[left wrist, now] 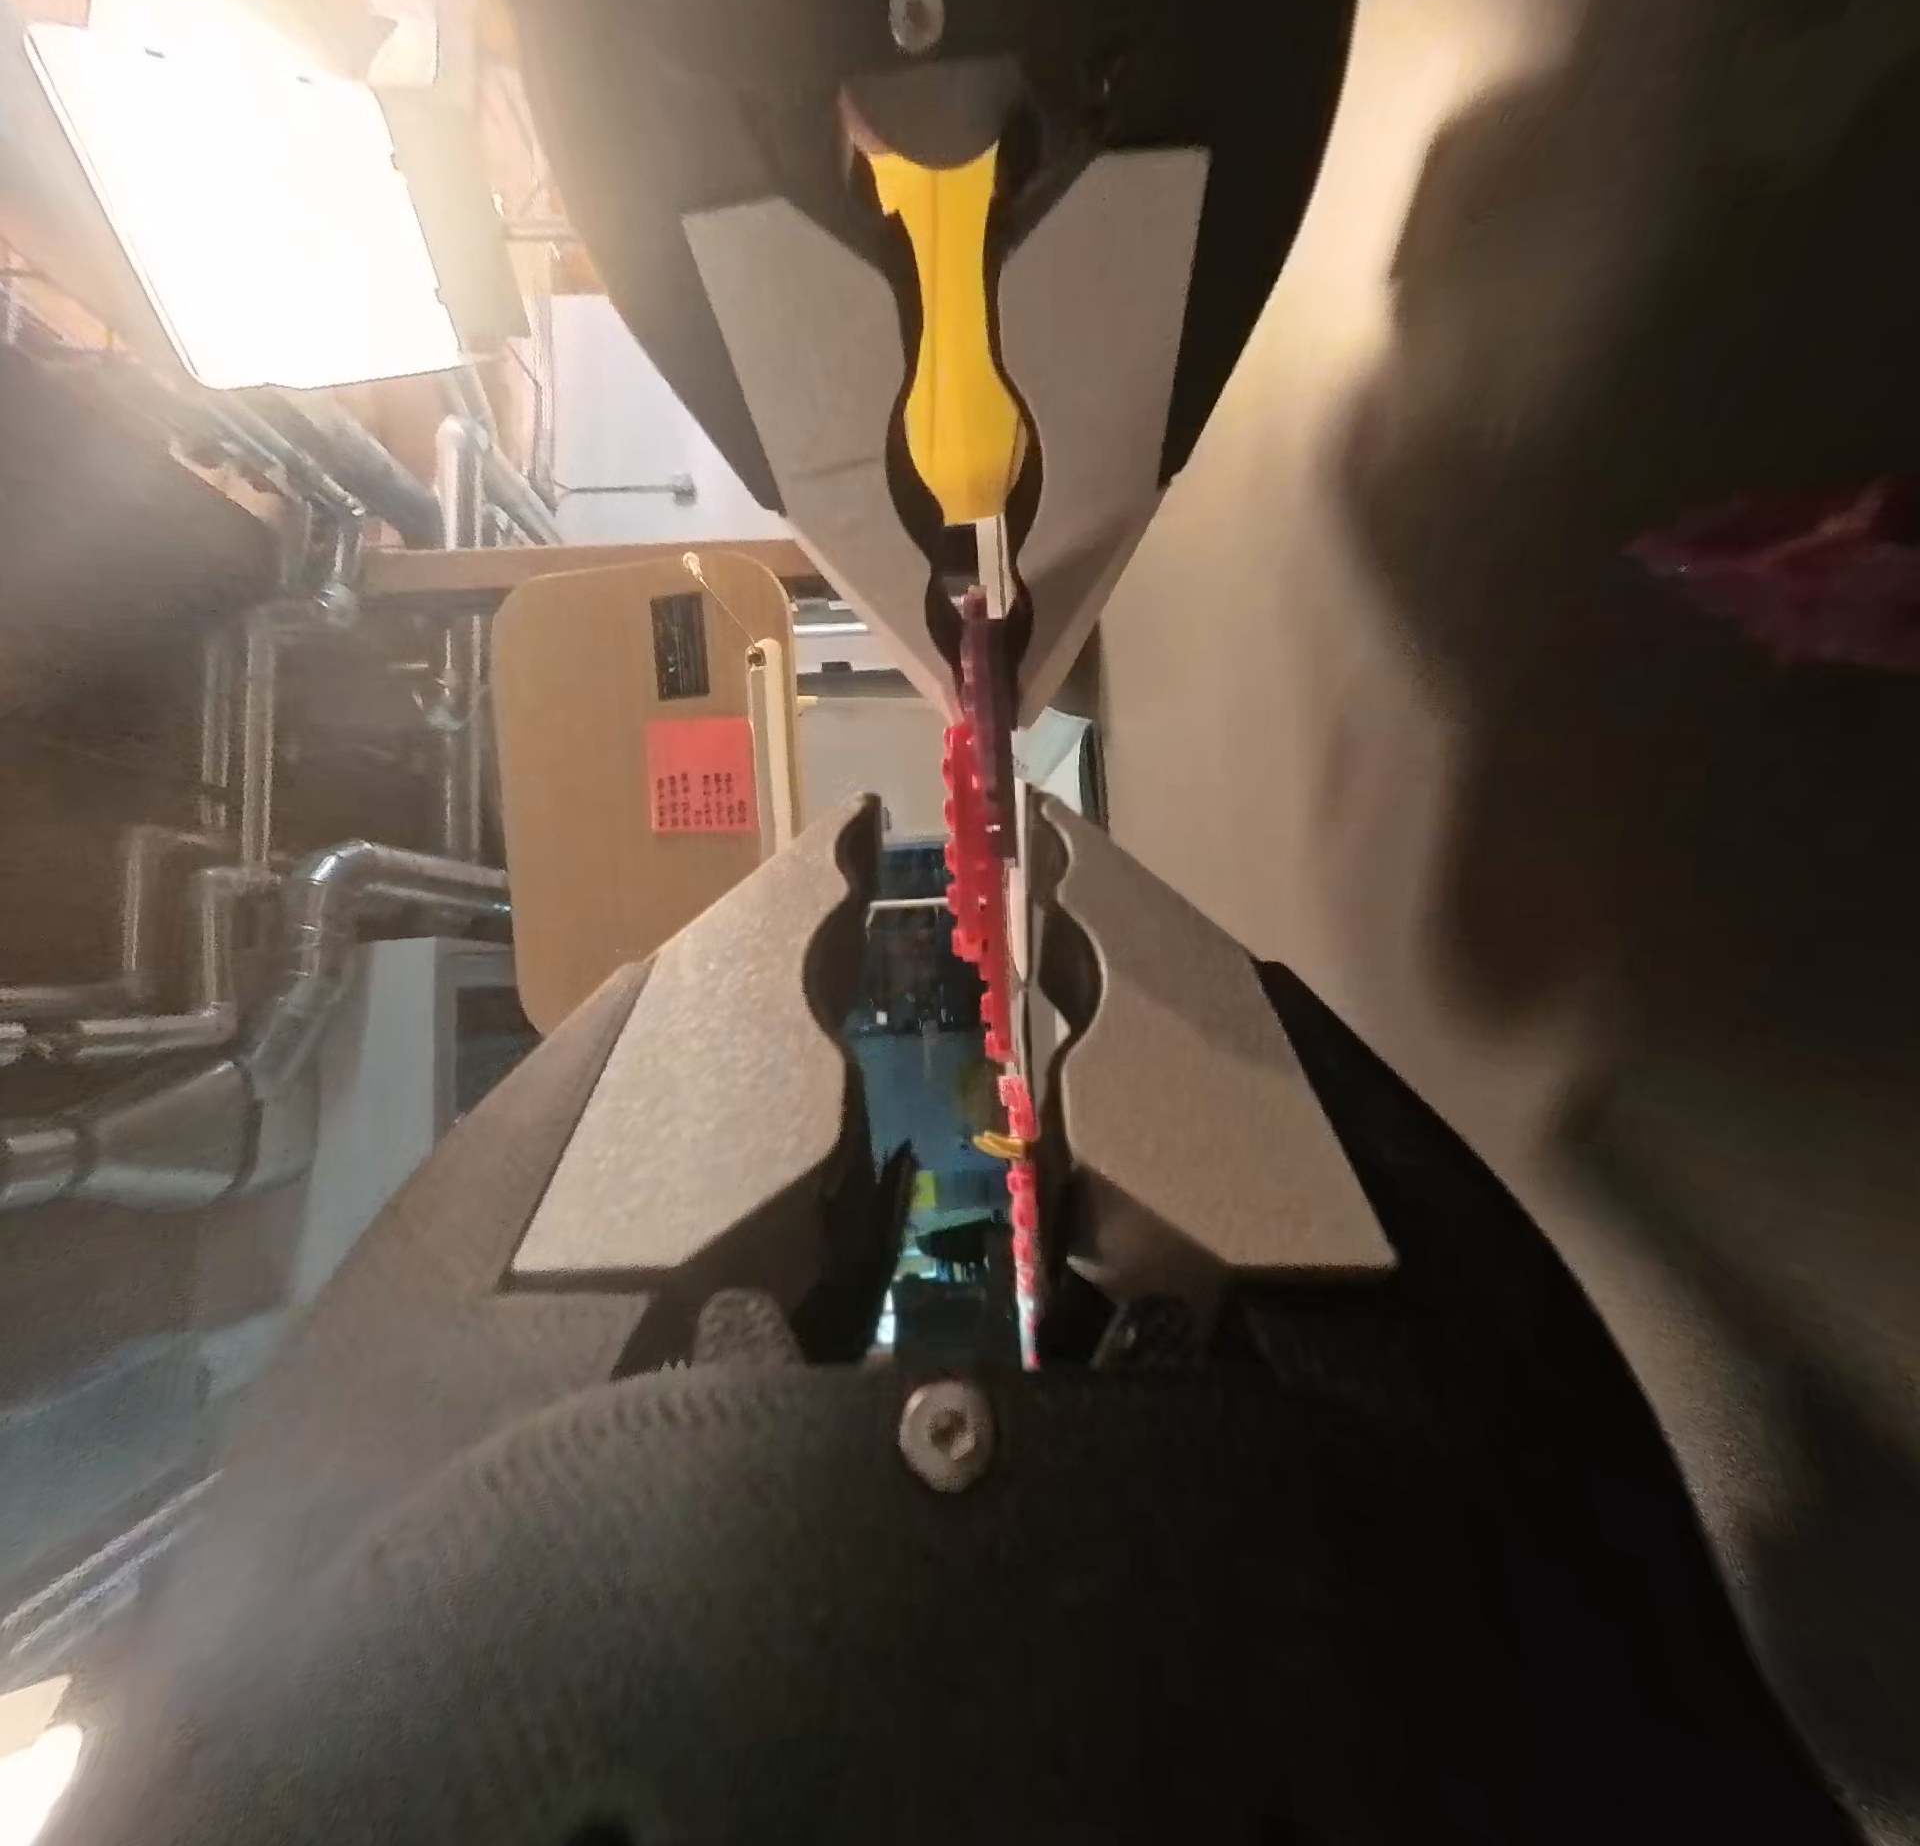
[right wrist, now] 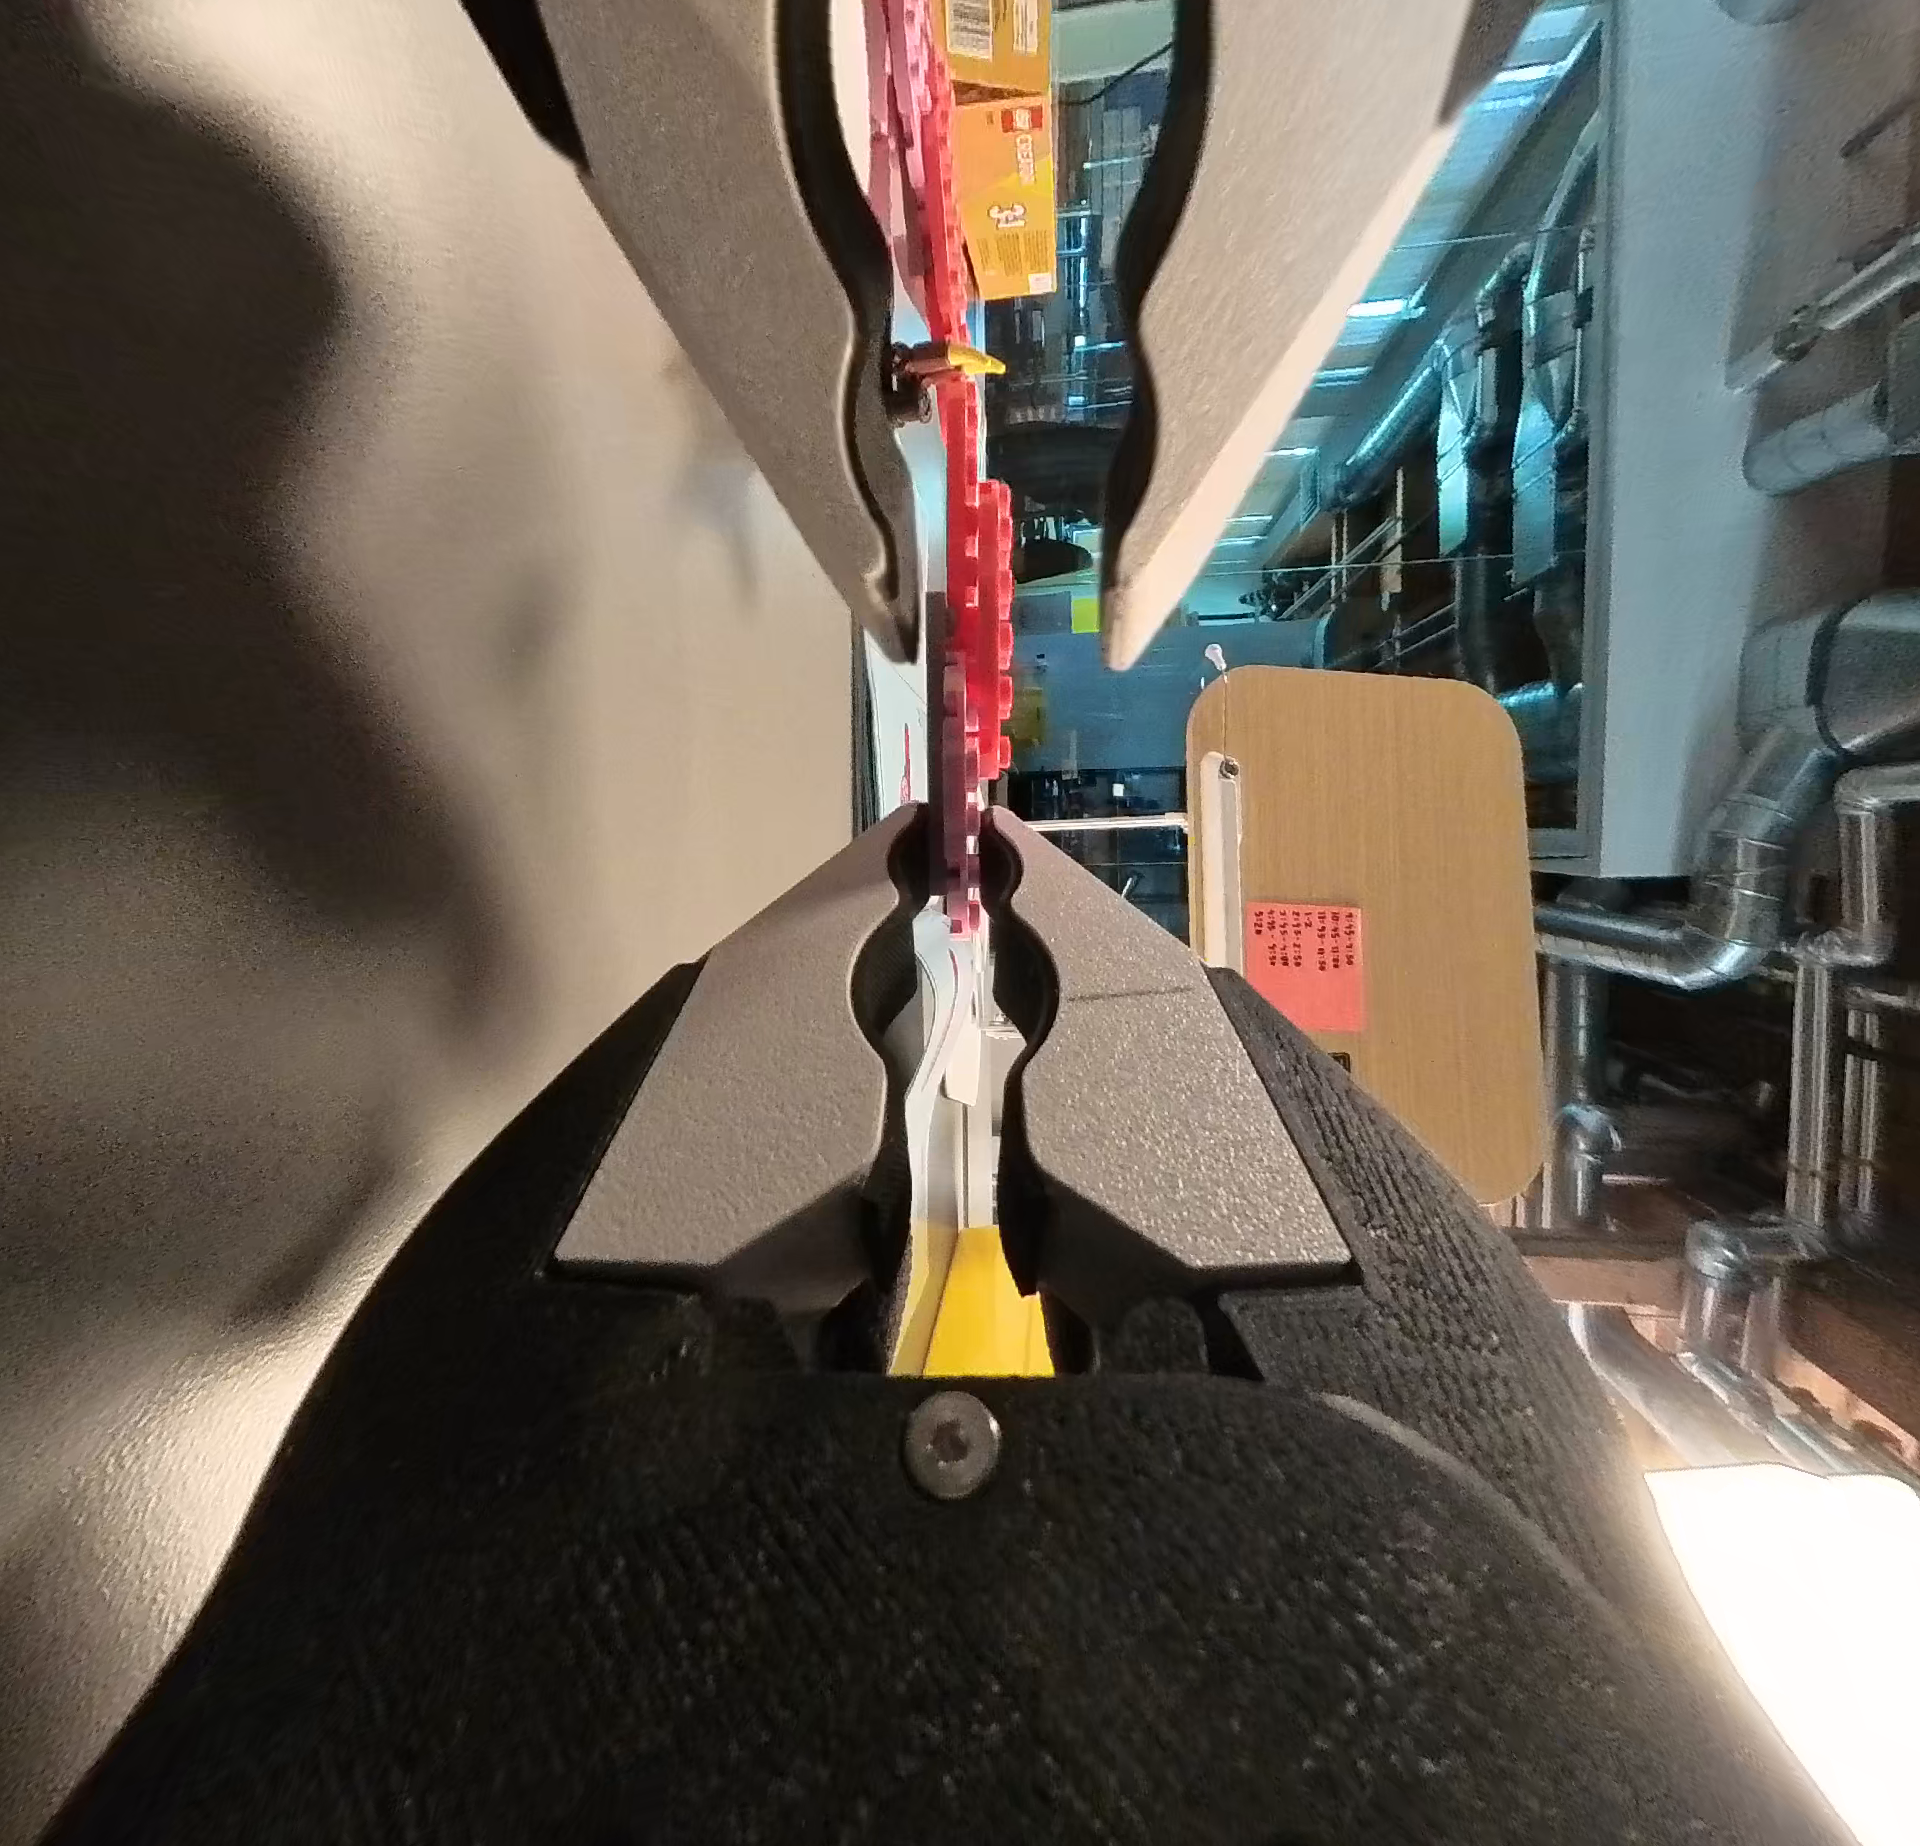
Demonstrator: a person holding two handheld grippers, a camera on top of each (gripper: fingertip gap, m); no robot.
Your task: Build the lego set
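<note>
My right gripper is clamped on the near end of a flat assembly of studded plastic bricks, red along most of its length and dark magenta at the tips; both pads press on the magenta end, one from each side. My left gripper faces it from the far end with its jaws apart: the brick plate runs edge-on between the fingers, close against the right-hand finger and with clear space to the left-hand one, so it is not gripped there. A small yellow and brown piece sticks out from the plate near the left gripper's finger. The whole plate hangs in the air between the two grippers (beside a pale table surface). Farther off stand a yellow printed box and a wooden board bearing an orange sticker.
</note>
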